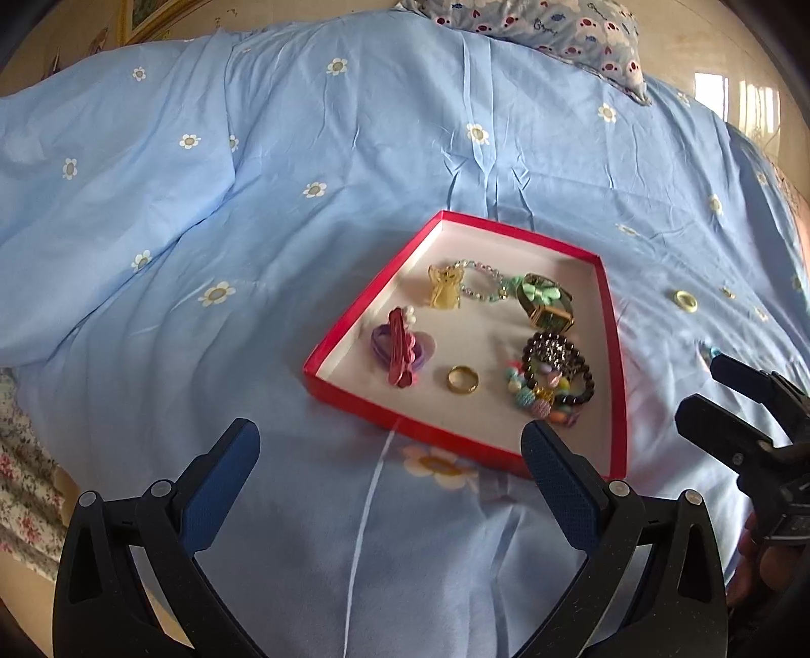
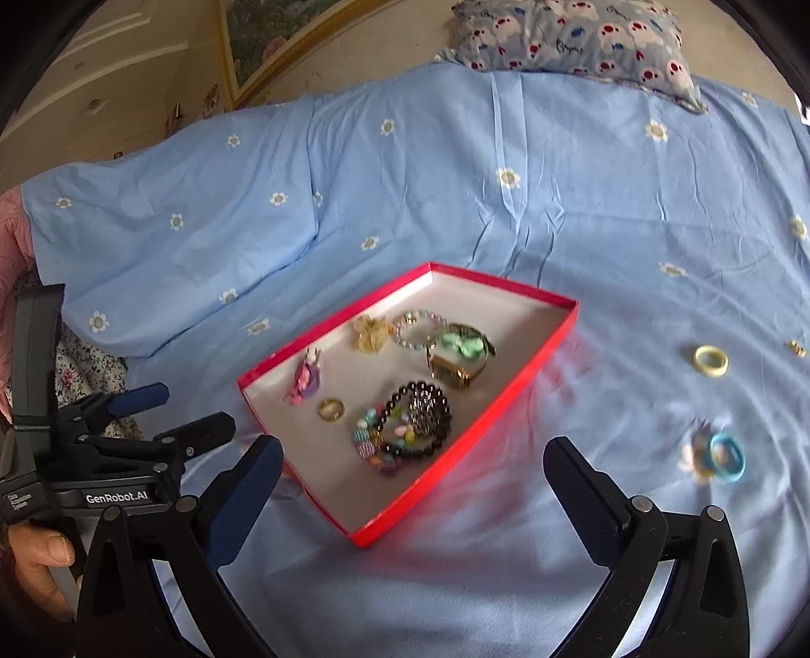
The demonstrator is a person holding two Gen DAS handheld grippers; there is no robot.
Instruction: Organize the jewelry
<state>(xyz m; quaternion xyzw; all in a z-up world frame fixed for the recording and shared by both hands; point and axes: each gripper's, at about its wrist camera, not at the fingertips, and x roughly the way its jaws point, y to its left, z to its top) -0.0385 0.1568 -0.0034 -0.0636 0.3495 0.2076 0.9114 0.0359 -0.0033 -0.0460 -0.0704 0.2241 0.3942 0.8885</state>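
Note:
A red tray with a white inside (image 1: 354,324) (image 2: 511,400) lies on the blue bedspread. It holds a gold ring (image 1: 461,378) (image 2: 331,409), a red hair clip on purple ties (image 1: 400,349), a yellow cat charm (image 1: 444,286), a pale bead bracelet (image 1: 481,283), a gold watch with a green bow (image 1: 547,303) (image 2: 458,357) and dark and coloured bead bracelets (image 1: 554,379) (image 2: 405,430). Outside it lie a yellow ring (image 1: 685,301) (image 2: 711,360), a blue hair tie (image 2: 727,457) and a small gold piece (image 2: 796,348). My left gripper (image 1: 392,450) and right gripper (image 2: 412,468) are open and empty near the tray's front edge.
The blue flowered bedspread (image 1: 304,126) covers the bed. A patterned pillow (image 2: 572,35) lies at the far end. A framed picture (image 2: 263,45) leans on the wall at back left. Floral fabric (image 1: 20,465) shows at the bed's left edge.

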